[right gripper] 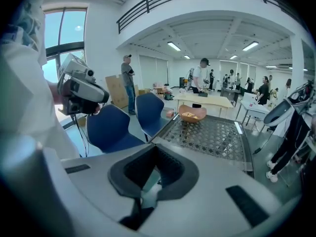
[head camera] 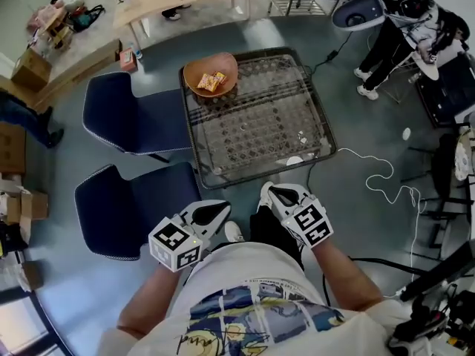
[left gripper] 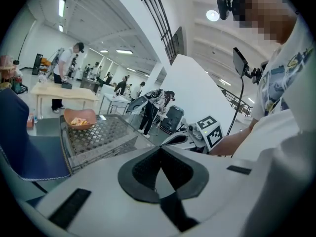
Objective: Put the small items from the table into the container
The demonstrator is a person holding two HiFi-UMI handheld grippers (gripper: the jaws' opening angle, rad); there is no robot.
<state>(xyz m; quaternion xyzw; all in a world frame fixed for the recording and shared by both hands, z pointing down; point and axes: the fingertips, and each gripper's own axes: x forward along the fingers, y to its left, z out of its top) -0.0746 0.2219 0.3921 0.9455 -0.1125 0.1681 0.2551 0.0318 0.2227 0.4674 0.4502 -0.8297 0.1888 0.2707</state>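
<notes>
Two grippers, left (head camera: 220,209) and right (head camera: 276,193), hang clenched and empty near the person's waist, well apart from the square glass table (head camera: 260,124) with its diamond-lattice pattern. Small crinkly orange packets (head camera: 211,82) lie inside the round, smooth terracotta-coloured bowl (head camera: 227,65) at the table's far left corner, far from both sets of jaws.
</notes>
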